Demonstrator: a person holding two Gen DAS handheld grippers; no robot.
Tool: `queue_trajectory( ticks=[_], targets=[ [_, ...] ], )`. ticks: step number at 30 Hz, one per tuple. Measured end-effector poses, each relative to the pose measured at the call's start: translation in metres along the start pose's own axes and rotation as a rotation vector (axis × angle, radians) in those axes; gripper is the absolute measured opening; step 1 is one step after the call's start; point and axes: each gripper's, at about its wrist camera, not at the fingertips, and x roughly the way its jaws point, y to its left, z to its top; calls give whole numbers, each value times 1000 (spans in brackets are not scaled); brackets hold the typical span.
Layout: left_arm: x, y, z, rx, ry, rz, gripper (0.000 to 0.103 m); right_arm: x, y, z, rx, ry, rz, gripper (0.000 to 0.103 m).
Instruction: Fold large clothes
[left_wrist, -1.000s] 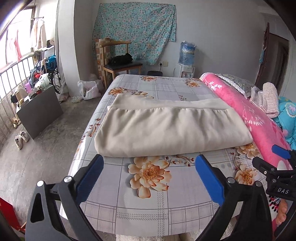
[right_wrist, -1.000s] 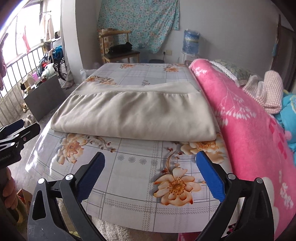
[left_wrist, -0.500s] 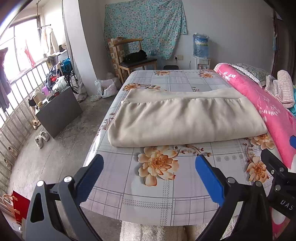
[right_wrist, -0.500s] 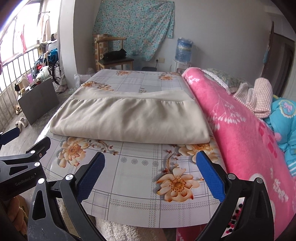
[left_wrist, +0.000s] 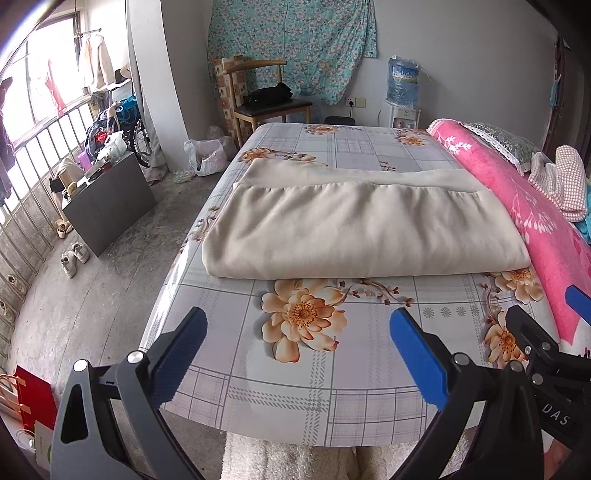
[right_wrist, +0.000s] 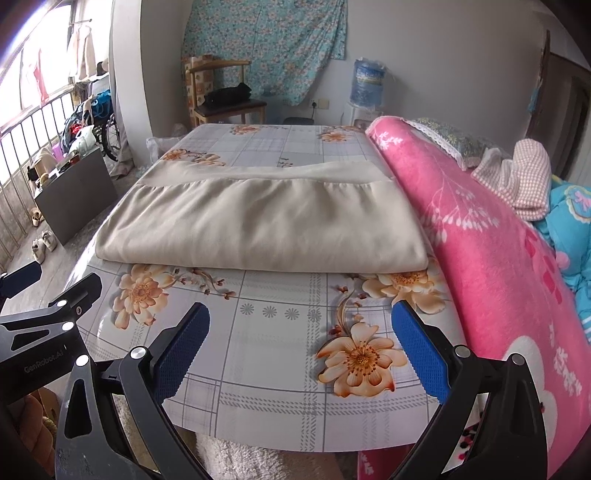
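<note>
Left gripper (left_wrist: 295, 349) fills the bottom of my left wrist view, its two blue-padded fingers spread wide with nothing between them, hovering above the near end of the bed (left_wrist: 369, 369). Beyond the pads I see a floral checked bedsheet, and across the middle of it lies the folded cream garment (left_wrist: 354, 229), a wide flat rectangle with its rounded fold edge toward me and a gathered seam running across near its far side. It is well apart from the pads. A rolled pink blanket (left_wrist: 524, 206) runs along the bed's right side, touching the garment's right end. At the lower right edge I see part of the right gripper (left_wrist: 546, 350). Farther back stand a wooden chair (left_wrist: 266, 99) and a water dispenser (left_wrist: 402, 88) against the wall, under a hanging floral cloth (left_wrist: 291, 44). A grey box (left_wrist: 110, 199) sits on the concrete floor at left.

From the right wrist view, I see the right gripper (right_wrist: 301, 345) likewise wide open and empty over the near end of the sheet. The cream garment (right_wrist: 266, 225) lies flat ahead, clear of the pads, its right edge tucked against the pink blanket (right_wrist: 498, 258). A checked cloth (right_wrist: 524, 173) rests on top of that blanket. The left gripper (right_wrist: 48, 291) shows at the left edge.
</note>
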Motion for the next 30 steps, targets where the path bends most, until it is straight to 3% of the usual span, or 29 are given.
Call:
queue_trajectory(
  ticks=[8, 30],
  targets=[
    [3, -5, 1, 3, 18, -60, 97, 8, 0, 0, -3, 20, -5, 95],
    [3, -4, 2, -9, 16, -69, 97, 1, -4, 4, -8, 5, 1, 95]
  ],
)
